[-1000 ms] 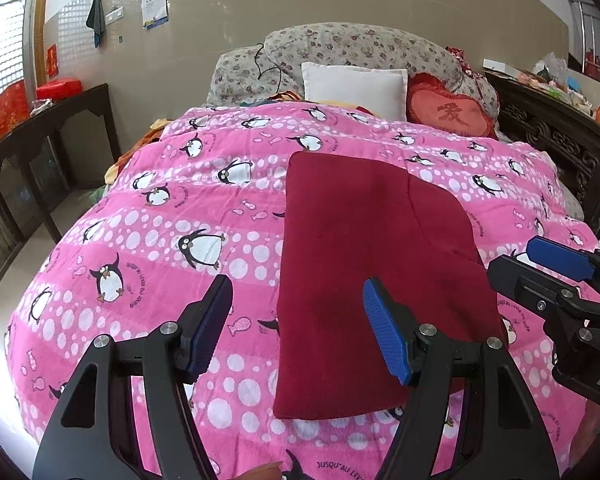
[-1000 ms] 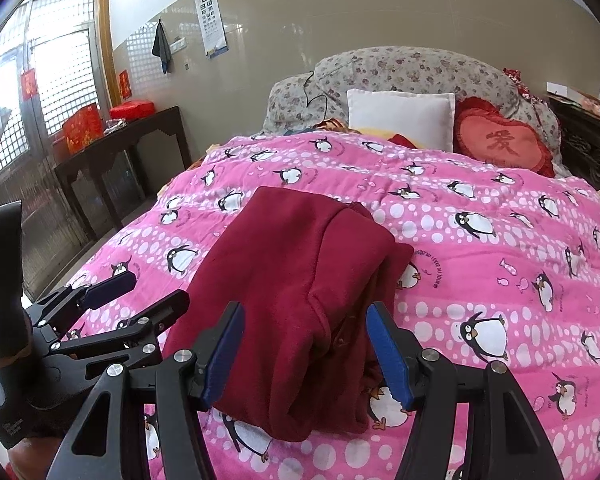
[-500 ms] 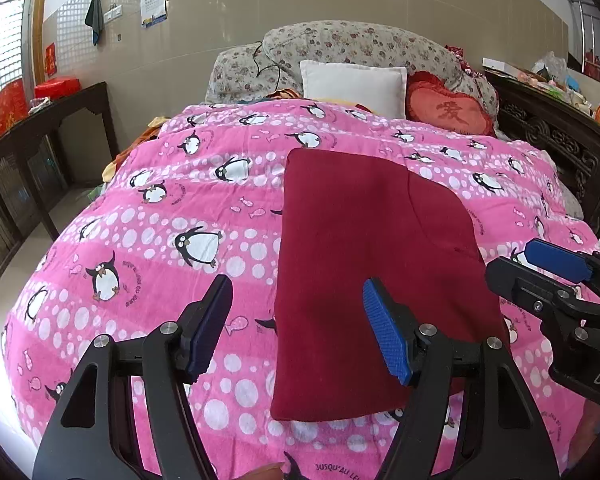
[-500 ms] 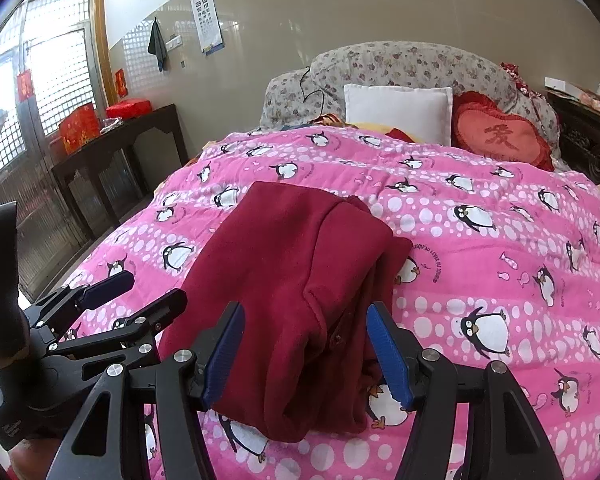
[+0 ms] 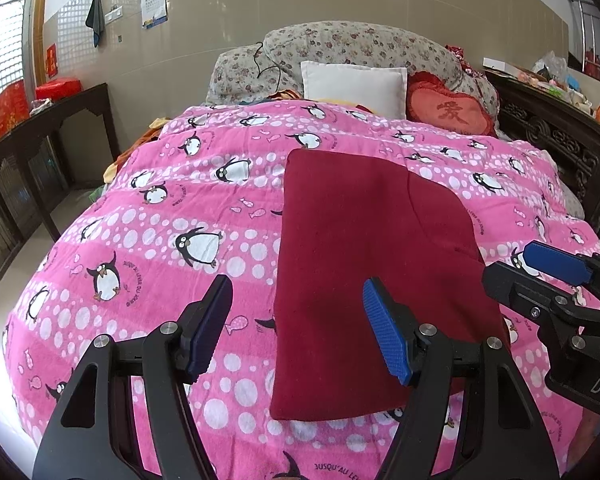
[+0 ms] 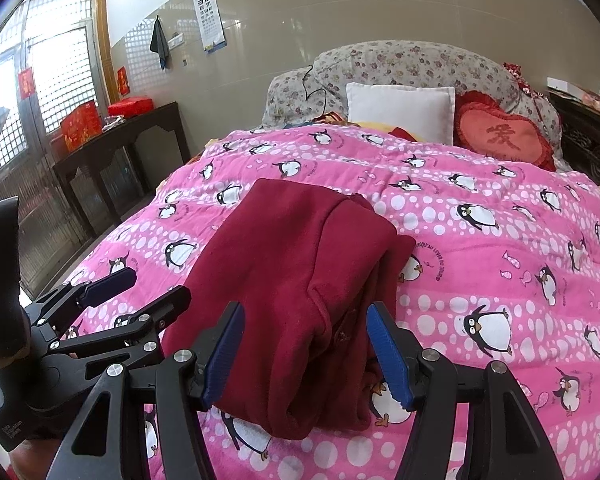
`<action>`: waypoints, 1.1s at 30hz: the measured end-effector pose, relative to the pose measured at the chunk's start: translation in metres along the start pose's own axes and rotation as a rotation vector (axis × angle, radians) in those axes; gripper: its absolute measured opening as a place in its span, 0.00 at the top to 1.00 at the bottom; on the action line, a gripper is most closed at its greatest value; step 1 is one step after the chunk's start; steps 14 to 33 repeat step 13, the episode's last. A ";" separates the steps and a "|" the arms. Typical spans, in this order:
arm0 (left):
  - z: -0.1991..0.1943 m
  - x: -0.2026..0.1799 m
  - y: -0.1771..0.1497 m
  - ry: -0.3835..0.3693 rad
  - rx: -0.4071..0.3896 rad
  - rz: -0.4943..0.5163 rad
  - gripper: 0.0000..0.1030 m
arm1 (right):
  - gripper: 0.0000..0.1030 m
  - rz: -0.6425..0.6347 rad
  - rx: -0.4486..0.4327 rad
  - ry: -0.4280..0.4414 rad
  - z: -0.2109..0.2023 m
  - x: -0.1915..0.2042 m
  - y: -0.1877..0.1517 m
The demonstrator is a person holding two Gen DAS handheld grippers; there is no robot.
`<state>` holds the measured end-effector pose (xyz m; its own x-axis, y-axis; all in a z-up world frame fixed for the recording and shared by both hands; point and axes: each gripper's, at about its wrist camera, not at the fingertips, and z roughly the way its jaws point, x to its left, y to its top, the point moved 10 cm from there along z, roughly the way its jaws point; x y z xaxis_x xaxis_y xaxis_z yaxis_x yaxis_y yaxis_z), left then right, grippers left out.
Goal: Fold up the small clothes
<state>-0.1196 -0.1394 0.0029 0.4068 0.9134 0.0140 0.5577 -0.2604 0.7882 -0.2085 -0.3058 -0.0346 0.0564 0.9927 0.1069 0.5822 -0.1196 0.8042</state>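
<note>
One dark red fleece garment (image 5: 364, 272) lies on the pink penguin-print blanket (image 5: 172, 248) that covers the bed, near the foot end. It is already folded lengthwise into a long panel: seen from the left wrist it is a smooth flat strip, while the right wrist view shows stacked layers along its right edge (image 6: 364, 288), with loose ends bunched at the near corner.

The left claw (image 5: 296, 328) hangs above the garment's near left edge, and the right claw (image 6: 306, 356) above its near right corner. Both stand partly open with nothing between the blue pads and no cloth touched.

My reading is that the lengthwise fold is done and a crosswise fold comes next. That calls for lowering both claws to the near corners, pinching every layer, especially the thick right side, and carrying the near end up over the far end.

Count: one garment to fold, two claws, one white pillow (image 5: 354, 86), one red heart-shaped cushion (image 5: 450, 114), a floral bolster or quilt (image 5: 352, 46) behind them, and one dark side worktop (image 5: 48, 120) with two red boxes on it.
</note>
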 end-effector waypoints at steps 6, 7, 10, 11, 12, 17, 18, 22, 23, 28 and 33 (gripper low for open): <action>-0.003 0.004 0.005 -0.030 -0.040 -0.031 0.34 | 0.41 0.001 -0.001 -0.001 0.000 0.000 0.000; -0.005 0.005 0.007 -0.027 -0.049 -0.033 0.34 | 0.41 0.002 -0.001 -0.002 0.000 0.000 0.000; -0.009 0.011 0.012 0.004 -0.079 -0.031 0.34 | 0.41 0.006 -0.001 -0.004 0.000 -0.001 -0.002; -0.008 0.012 0.012 0.003 -0.076 -0.032 0.34 | 0.41 0.008 -0.001 -0.004 0.000 -0.002 -0.002; -0.008 0.013 0.011 -0.002 -0.070 -0.040 0.34 | 0.41 0.009 -0.001 -0.004 0.000 -0.003 -0.003; -0.007 0.015 0.011 -0.010 -0.061 -0.054 0.34 | 0.41 0.009 -0.001 -0.004 0.000 -0.003 -0.003; -0.007 0.015 0.011 -0.010 -0.061 -0.054 0.34 | 0.41 0.009 -0.001 -0.004 0.000 -0.003 -0.003; -0.007 0.015 0.011 -0.010 -0.061 -0.054 0.34 | 0.41 0.009 -0.001 -0.004 0.000 -0.003 -0.003; -0.007 0.015 0.011 -0.010 -0.061 -0.054 0.34 | 0.41 0.009 -0.001 -0.004 0.000 -0.003 -0.003; -0.007 0.015 0.011 -0.010 -0.061 -0.054 0.34 | 0.41 0.009 -0.001 -0.004 0.000 -0.003 -0.003; -0.007 0.015 0.011 -0.010 -0.061 -0.054 0.34 | 0.41 0.009 -0.001 -0.004 0.000 -0.003 -0.003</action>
